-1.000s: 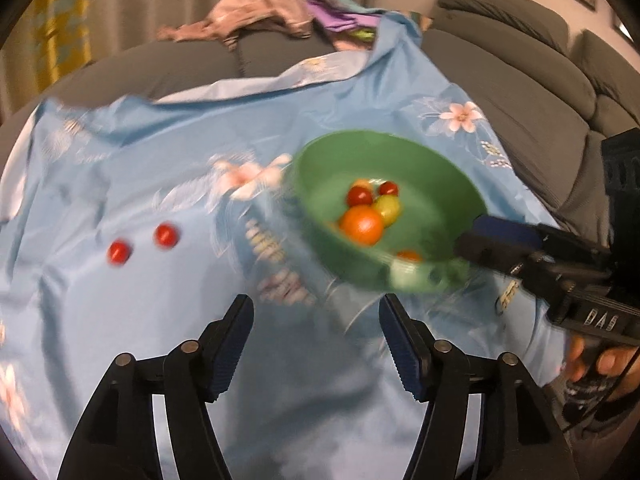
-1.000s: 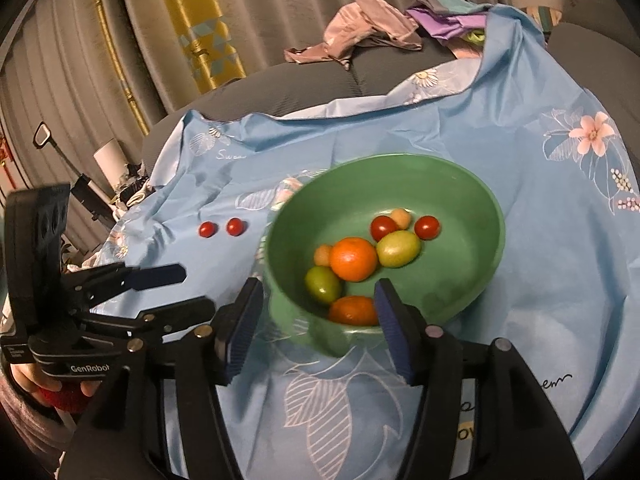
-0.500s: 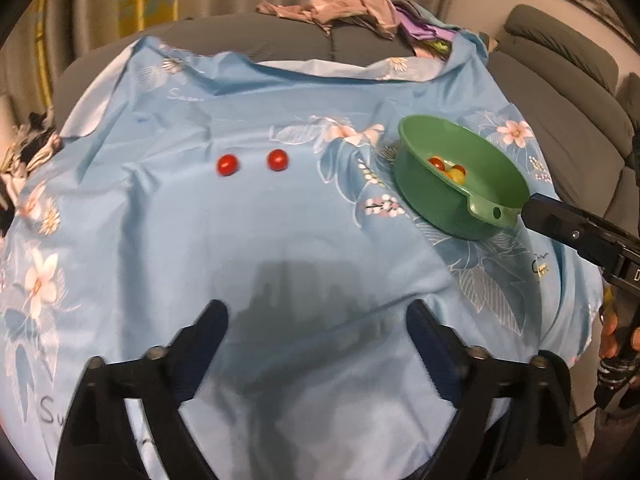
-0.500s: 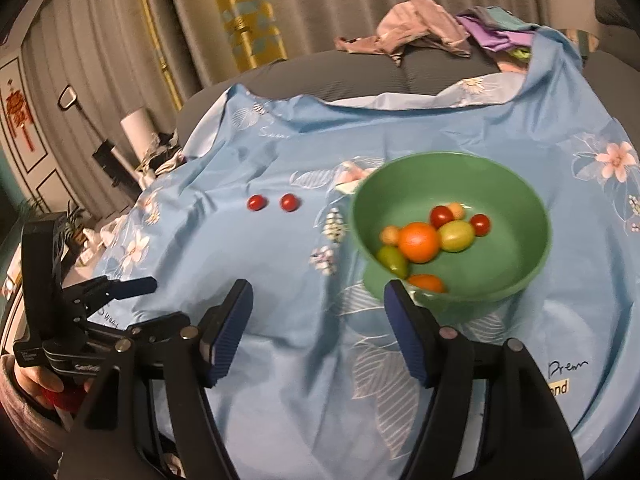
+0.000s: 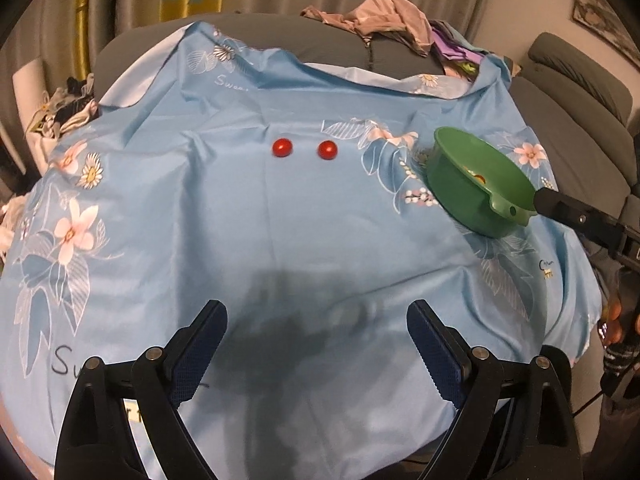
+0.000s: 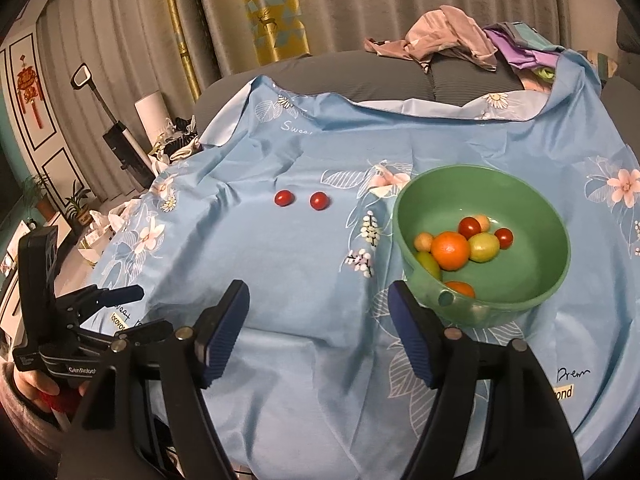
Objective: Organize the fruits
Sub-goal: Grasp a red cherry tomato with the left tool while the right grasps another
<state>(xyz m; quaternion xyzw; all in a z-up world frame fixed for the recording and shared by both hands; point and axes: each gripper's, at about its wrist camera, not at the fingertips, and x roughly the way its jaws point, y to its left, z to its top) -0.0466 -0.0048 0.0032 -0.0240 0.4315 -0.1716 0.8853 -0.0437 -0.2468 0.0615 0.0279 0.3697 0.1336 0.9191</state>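
Your left gripper (image 5: 317, 354) and right gripper (image 6: 318, 330) are matte black plastic frames with silver screw heads at the joints. Your fingers (image 6: 224, 334) carry dark blue, finely ribbed pads. White "GenRobot" lettering marks the left gripper's body, above a red handle part and a grey cuff.

Both wrist cameras are looking forward and steeply down along their own fingers at the blue floral cloth (image 5: 248, 216), from its near edge. The left view is sitting leftward, catching the green bowl (image 5: 472, 196) side-on at its right; the right view is looking into it. Both are sharing two red tomatoes (image 6: 302, 200) and the far clothes pile (image 6: 448, 36).
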